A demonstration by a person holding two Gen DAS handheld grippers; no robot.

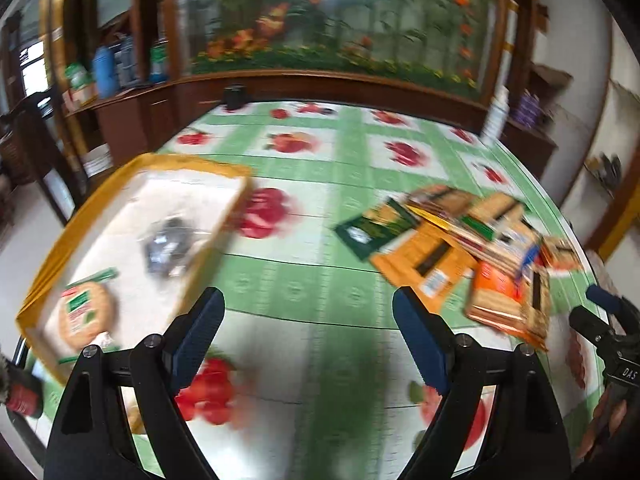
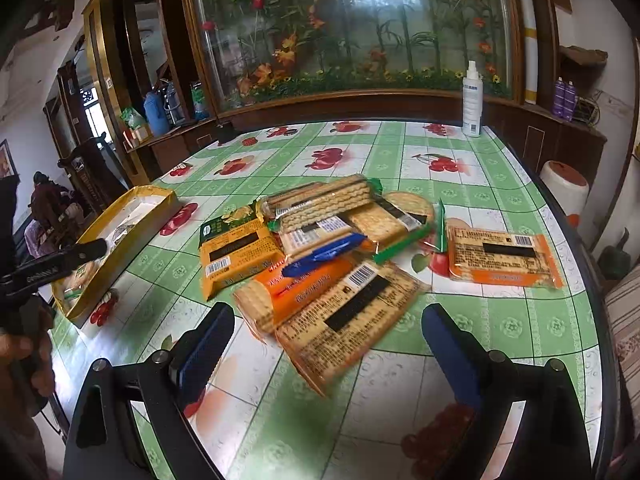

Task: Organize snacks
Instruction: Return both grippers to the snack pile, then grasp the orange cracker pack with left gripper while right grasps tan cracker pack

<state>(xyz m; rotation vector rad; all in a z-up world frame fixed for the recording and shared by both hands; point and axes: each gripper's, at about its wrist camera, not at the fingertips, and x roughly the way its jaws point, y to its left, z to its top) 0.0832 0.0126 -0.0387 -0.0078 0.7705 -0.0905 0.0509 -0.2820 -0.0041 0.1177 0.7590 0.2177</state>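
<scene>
A pile of biscuit packets (image 2: 320, 240) lies mid-table, also in the left wrist view (image 1: 460, 248). One orange packet (image 2: 502, 256) lies apart to the right. A yellow-rimmed box (image 1: 80, 216) at the left holds a round biscuit packet (image 1: 84, 312) and a dark wrapper (image 1: 168, 244); the box also shows in the right wrist view (image 2: 132, 204). My left gripper (image 1: 308, 304) is open and empty, above bare tablecloth between box and pile. My right gripper (image 2: 328, 320) is open and empty, just before the nearest packet (image 2: 344, 316).
The table (image 2: 440, 368) has a green fruit-print cloth. A white spray bottle (image 2: 472, 100) stands at the far right corner. A wooden cabinet with a flower display (image 2: 352, 32) runs behind the table. A white stool (image 2: 564, 188) stands off the right edge.
</scene>
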